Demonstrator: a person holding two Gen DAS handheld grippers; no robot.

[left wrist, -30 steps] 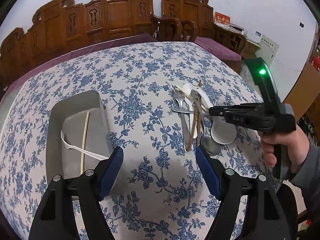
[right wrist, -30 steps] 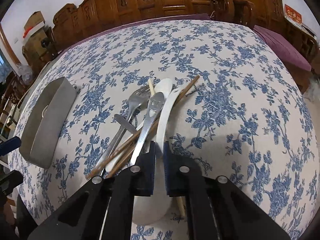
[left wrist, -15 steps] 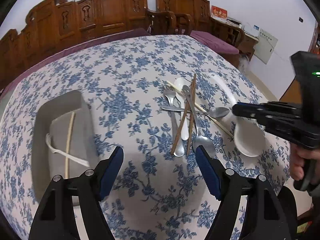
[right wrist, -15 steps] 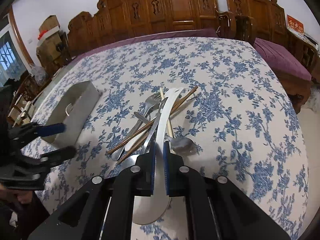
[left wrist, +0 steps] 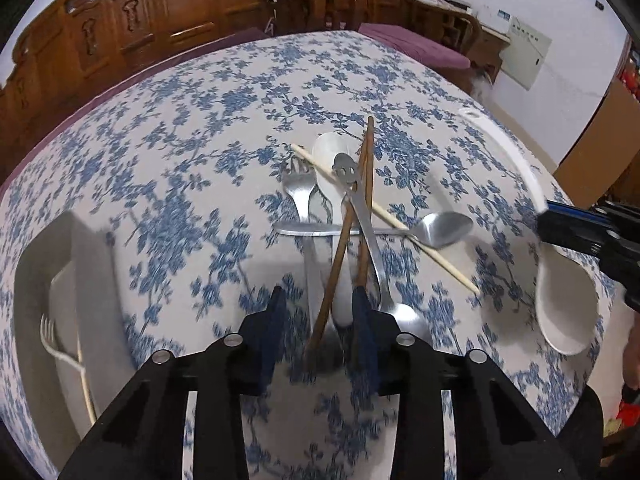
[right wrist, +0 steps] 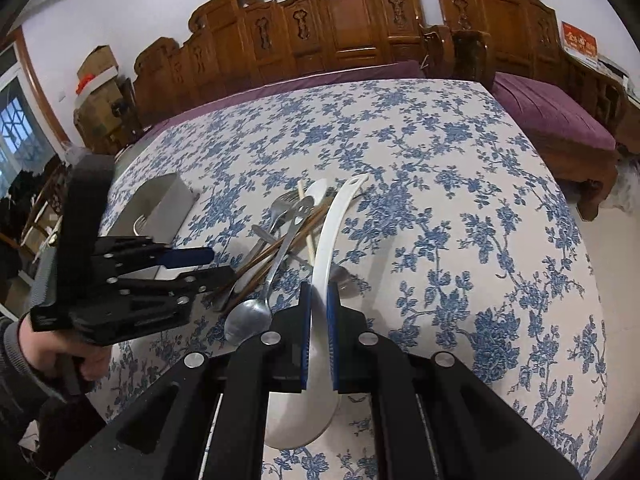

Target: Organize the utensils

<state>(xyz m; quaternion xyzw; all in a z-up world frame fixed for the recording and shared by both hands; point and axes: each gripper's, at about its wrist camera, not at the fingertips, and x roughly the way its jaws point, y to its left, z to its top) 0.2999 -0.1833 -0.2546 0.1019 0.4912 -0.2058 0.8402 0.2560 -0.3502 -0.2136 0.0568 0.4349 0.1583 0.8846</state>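
Brown chopsticks [left wrist: 340, 240], low in the frame's centre, should be pinched together squarely by the closing left gripper [left wrist: 318, 312] while the white ladle [right wrist: 324, 248] is kept clamped by the right gripper [right wrist: 319, 336].

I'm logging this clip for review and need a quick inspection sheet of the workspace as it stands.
Surface: table under a blue floral cloth.
Job's things: grey tray holding a white fork and a pale stick; pile of metal fork, spoons and brown chopsticks; white ladle.
Clutter: nothing seen.
Grippers: left gripper closing, chopsticks between its jaws; right gripper shut on the ladle's handle.
Cables: nothing seen.
Surroundings: carved wooden benches, purple cushions, cardboard boxes.
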